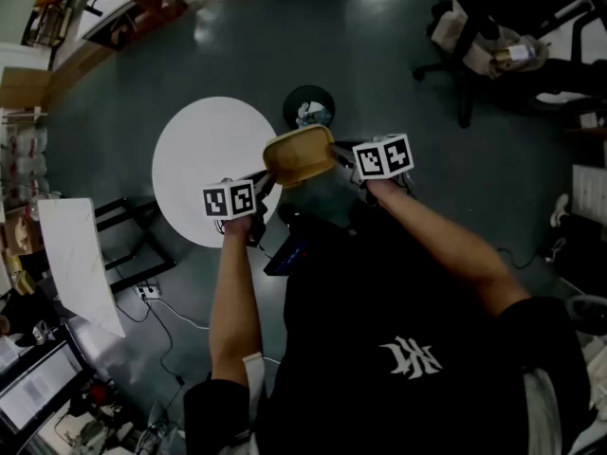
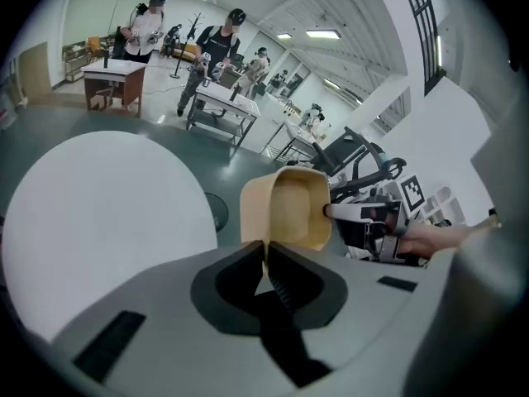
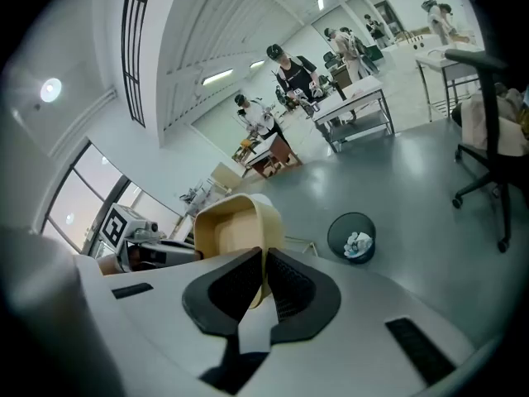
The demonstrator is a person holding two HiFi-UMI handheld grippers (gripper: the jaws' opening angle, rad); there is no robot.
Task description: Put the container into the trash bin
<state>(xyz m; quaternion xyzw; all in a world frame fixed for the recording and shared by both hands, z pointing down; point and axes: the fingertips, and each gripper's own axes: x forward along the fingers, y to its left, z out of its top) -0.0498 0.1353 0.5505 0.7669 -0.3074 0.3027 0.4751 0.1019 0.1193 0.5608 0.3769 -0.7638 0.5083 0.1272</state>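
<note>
Between my left gripper and right gripper, each pinching a rim, the container stretched lengthwise over grey floor, bin ahead.

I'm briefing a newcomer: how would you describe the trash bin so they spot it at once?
Find the round white table on the dark grey floor. Beside its edge stands the trash bin, round and black, with crumpled white paper inside. It is the only dark open-topped thing there.

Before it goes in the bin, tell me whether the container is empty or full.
Empty. Both gripper views look into the container and show only its bare inside.
</note>
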